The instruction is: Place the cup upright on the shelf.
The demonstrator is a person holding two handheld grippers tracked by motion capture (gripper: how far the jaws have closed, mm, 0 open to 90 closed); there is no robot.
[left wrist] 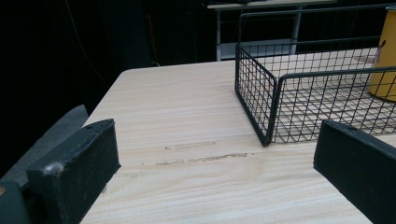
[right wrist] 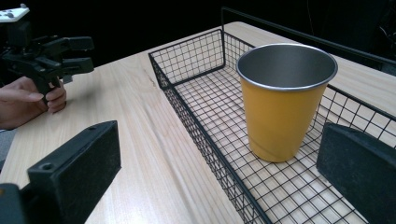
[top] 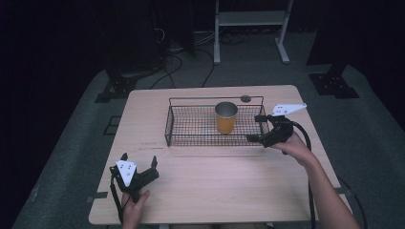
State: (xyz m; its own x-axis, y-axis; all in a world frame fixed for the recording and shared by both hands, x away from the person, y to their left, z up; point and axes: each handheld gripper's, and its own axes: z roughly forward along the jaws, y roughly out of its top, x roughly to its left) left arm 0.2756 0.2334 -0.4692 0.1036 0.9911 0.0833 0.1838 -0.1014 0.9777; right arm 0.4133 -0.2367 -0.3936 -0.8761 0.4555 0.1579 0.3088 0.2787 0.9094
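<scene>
The cup (top: 226, 117) stands upright inside the basket (top: 191, 138). The right gripper (top: 258, 128), jaws released, sits at the basket's right end, near the cup. The left gripper (top: 139, 163), also released, rests well apart from the basket.

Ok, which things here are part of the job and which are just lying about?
Part of the job:
- yellow cup, upright in the wire basket
- right claw, open at the basket's right end
- left claw, open, near the table's front left

Lying about:
- dark round thing on the table behind the basket
- metal stand on the floor
</scene>
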